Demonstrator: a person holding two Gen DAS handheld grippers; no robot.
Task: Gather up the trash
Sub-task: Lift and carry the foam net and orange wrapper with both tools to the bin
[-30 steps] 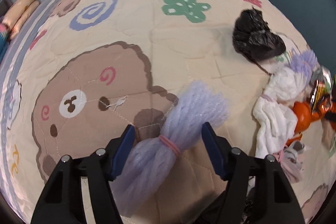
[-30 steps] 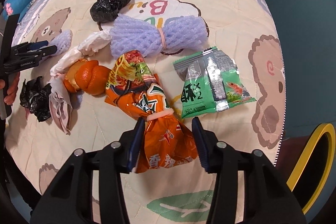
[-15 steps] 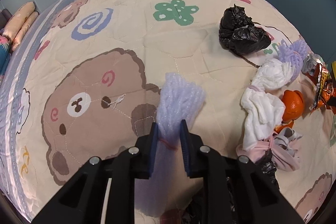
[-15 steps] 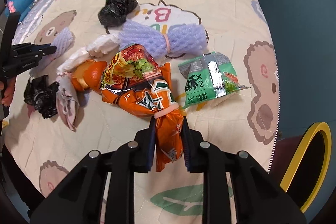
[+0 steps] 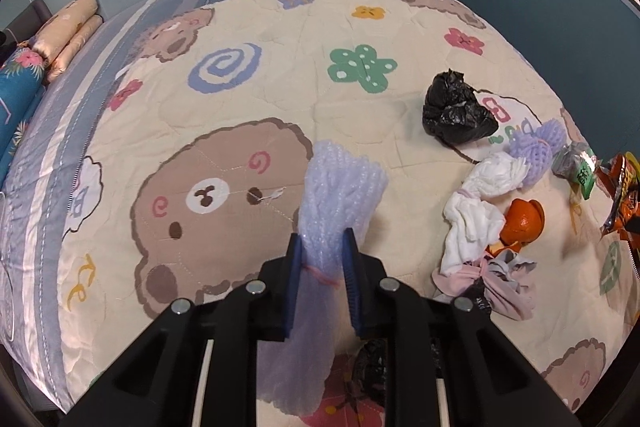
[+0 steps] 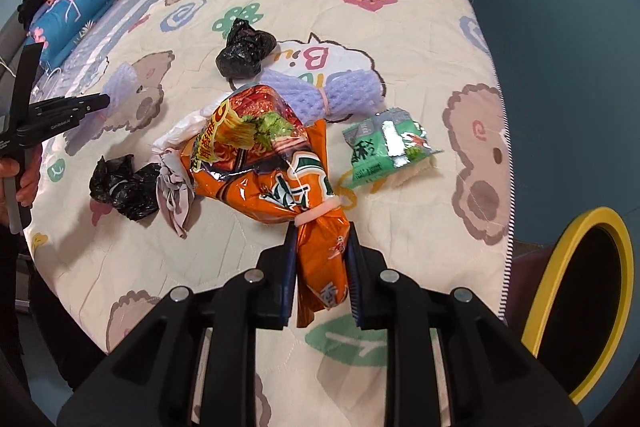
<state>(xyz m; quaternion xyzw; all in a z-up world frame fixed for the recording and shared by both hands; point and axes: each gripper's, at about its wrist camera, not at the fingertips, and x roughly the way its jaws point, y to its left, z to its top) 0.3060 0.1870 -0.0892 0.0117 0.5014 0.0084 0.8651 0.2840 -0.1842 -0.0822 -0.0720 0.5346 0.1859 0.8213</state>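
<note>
left gripper (image 5: 322,269) clamped on pale lilac foam net tied with pink rubber band (image 5: 338,195), lifted above cream bear-print quilt (image 5: 240,99) | right gripper (image 6: 320,263) clamped on neck of orange crinkled noodle wrapper (image 6: 264,163), near quilt's right edge | beyond: green foil snack packet (image 6: 386,151), lilac foam roll (image 6: 340,93), black plastic bag (image 6: 244,53) toward quilt's far edge

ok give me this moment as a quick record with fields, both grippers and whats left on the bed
left gripper: shut on purple foam net, at its pink band
right gripper: shut on orange noodle packet, below its band
surface: bear-print quilt
lying on quilt: second foam net, green snack packet, two black bags, white tissue bundle, orange peel
bin: yellow-rimmed, beside bed
</note>
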